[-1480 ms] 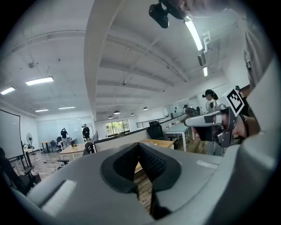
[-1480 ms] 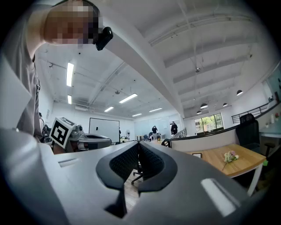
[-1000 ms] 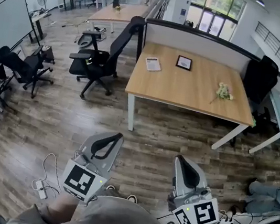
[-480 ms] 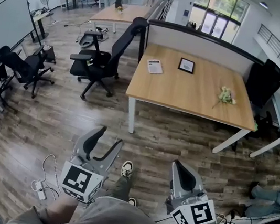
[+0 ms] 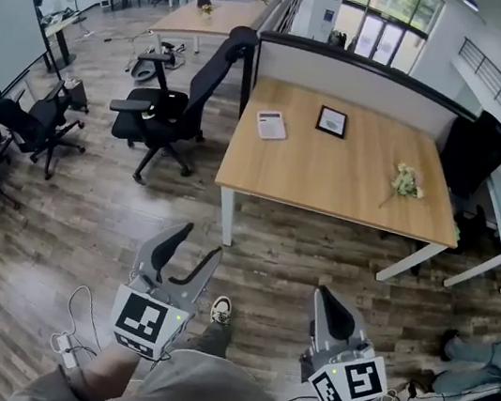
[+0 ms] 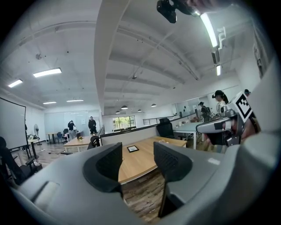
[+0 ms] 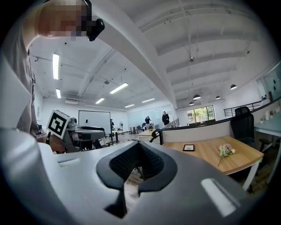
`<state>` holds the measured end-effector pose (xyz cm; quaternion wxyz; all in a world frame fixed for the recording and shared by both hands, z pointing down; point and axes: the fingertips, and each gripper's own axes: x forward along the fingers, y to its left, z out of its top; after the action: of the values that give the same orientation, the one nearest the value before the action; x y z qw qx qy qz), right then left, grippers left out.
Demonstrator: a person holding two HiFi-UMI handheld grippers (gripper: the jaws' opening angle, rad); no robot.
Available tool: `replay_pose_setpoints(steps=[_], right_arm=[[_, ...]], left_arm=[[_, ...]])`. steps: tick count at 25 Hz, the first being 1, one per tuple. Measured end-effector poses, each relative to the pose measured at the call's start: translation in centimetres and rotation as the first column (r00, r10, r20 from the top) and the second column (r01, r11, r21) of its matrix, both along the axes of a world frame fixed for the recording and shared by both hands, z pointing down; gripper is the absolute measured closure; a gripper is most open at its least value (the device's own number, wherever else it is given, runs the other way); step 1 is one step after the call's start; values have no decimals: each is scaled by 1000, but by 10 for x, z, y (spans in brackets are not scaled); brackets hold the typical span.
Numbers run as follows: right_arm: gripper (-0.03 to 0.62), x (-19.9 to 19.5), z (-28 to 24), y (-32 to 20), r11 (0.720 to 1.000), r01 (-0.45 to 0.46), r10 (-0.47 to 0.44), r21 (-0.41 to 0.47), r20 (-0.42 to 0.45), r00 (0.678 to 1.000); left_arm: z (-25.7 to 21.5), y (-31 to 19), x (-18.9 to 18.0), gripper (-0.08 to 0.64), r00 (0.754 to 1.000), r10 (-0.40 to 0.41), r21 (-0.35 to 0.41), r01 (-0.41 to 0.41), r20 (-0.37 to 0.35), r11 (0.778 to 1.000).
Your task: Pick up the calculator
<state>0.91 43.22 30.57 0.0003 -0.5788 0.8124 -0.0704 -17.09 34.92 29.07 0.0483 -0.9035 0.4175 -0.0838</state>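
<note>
calculator (image 5: 271,124) on desk (image 5: 331,175): head view only; gripper views miss it.

head: overhead, steeply down, desk (image 5: 331,175) far | gripper views: low, level, along jaws | shared: desk

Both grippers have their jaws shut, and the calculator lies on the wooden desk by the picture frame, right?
Only the right gripper is shut. The left gripper view shows the left gripper with jaws apart, just opened, nothing between them. The calculator does lie on the wooden desk by the picture frame.
</note>
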Motion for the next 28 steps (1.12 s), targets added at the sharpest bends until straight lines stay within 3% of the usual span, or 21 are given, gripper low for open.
replay_pose_setpoints(steps=[17,28], right_arm=[[581,-21,-3,-210,998,-13,9,-66,-69,998],[581,-14,17,-289,994,-24,19,-110,-52,998]], left_arm=[[2,-209,-14,342,1000,25,-54,-25,8,998],[21,-282,-5,342,999,48,-94,-48,5,994]])
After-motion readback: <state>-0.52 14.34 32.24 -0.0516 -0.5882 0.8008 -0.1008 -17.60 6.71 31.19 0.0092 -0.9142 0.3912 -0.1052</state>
